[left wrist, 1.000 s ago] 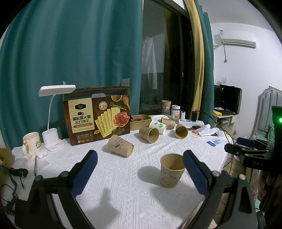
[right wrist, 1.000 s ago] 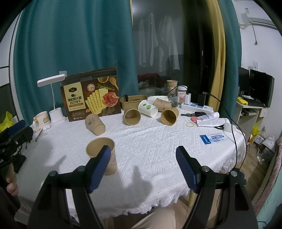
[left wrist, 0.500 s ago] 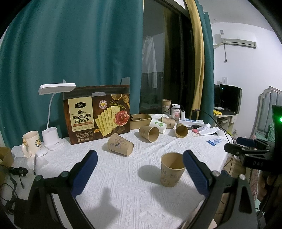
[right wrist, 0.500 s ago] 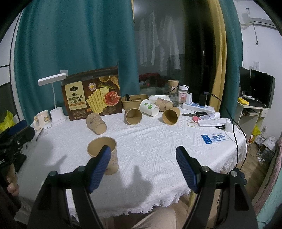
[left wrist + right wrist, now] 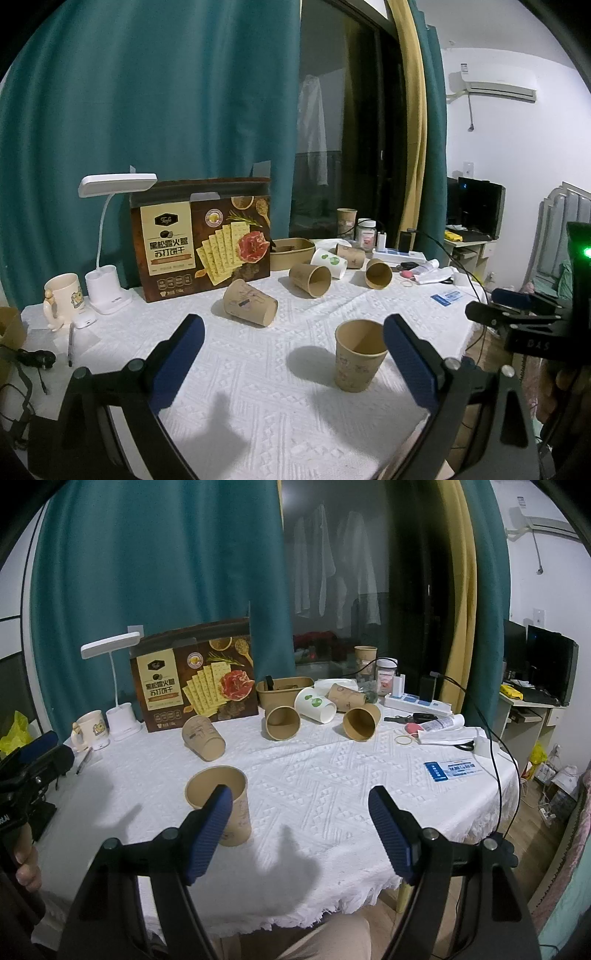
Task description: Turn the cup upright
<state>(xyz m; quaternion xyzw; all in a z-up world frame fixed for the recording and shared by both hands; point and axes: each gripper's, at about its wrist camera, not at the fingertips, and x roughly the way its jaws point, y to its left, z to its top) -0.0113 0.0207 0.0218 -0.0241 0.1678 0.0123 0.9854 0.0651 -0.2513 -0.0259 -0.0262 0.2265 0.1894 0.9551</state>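
A brown paper cup [image 5: 358,354] stands upright on the white tablecloth; it also shows in the right wrist view [image 5: 225,805]. Several more cups lie on their sides farther back: one near the box [image 5: 249,302] [image 5: 203,736], two brown ones [image 5: 310,279] [image 5: 378,273] and a white one with green print [image 5: 330,261]. My left gripper [image 5: 291,354] is open and empty, just left of the upright cup. My right gripper [image 5: 299,830] is open and empty, with its left finger [image 5: 207,830] in front of the upright cup.
A cracker box [image 5: 201,247], a white desk lamp [image 5: 107,236] and a mug [image 5: 62,299] stand at the back left. A brown bowl [image 5: 290,253], jars and a power strip [image 5: 417,703] sit at the back. A blue card [image 5: 452,770] lies near the right table edge.
Both grippers have stayed nearly still, with only a slight shift in view. The cups have not moved.
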